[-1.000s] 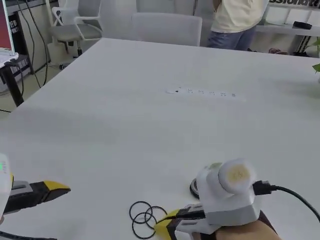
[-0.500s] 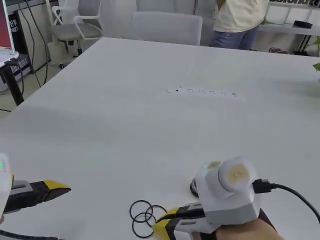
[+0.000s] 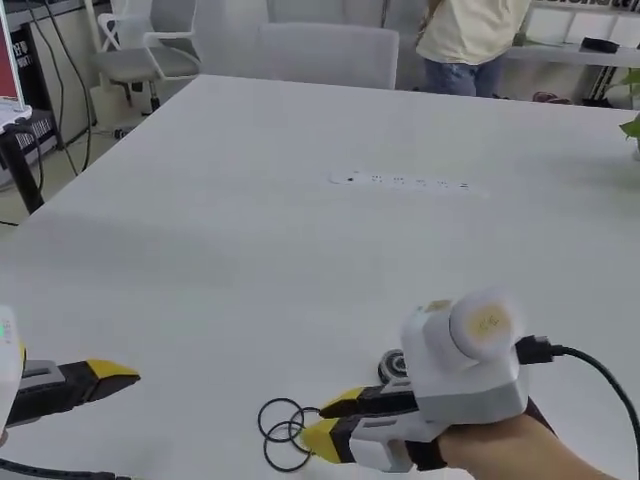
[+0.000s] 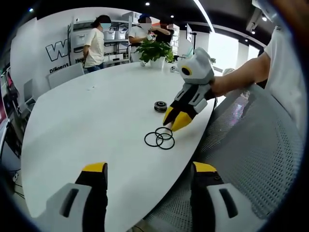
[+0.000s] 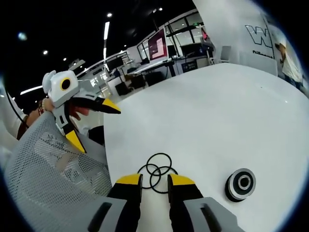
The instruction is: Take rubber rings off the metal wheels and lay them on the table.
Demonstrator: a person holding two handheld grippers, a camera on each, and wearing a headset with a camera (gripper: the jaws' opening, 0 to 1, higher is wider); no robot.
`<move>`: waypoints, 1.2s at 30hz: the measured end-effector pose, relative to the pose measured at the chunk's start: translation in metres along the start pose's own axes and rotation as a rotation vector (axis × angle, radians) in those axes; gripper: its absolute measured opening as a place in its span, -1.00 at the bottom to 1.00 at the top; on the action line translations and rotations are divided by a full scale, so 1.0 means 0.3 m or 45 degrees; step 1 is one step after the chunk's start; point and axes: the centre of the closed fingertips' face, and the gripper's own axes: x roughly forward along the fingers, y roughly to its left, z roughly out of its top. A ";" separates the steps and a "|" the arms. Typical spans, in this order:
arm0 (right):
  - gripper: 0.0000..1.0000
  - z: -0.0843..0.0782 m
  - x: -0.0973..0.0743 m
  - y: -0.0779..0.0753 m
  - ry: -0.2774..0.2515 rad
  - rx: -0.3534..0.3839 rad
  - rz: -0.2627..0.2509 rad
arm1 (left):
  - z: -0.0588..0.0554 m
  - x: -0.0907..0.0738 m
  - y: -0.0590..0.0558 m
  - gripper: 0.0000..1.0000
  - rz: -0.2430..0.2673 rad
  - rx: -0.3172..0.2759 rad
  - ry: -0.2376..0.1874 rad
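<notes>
beside the rubber rings [image 3: 288, 432], your right gripper [image 3: 315, 422] sits nearly closed, empty; best pin the metal wheel [image 5: 241, 183] with your wide-open, empty left gripper [image 4: 149, 169].

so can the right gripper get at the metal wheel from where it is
Probably yes: the metal wheel lies on bare table beside the right gripper, nothing between, though its jaws point at the rubber rings.

A large dark letter W [image 4: 54, 50] stands on the white back wall [image 4: 43, 34] in the left gripper view. Under it runs a smaller line of lettering [image 4: 60, 67] that begins "Dil" and is too small to read further. In the right gripper view the W [image 5: 255, 33] stands on that wall, with the smaller line [image 5: 263, 52] beneath it blurred
</notes>
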 end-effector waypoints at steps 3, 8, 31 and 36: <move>-0.60 0.012 -0.007 0.000 -0.016 0.003 0.001 | 0.003 0.000 -0.002 0.34 0.000 0.005 -0.003; -0.55 0.044 -0.024 -0.002 -0.056 -0.010 -0.003 | 0.002 -0.001 -0.001 0.34 0.003 0.003 -0.003; -0.40 0.214 -0.187 -0.124 -0.361 0.098 -0.127 | 0.042 -0.004 0.001 0.45 -0.010 -0.012 -0.052; -0.39 0.225 -0.224 -0.174 -0.396 0.121 -0.182 | 0.055 -0.008 0.000 0.47 -0.019 0.004 -0.056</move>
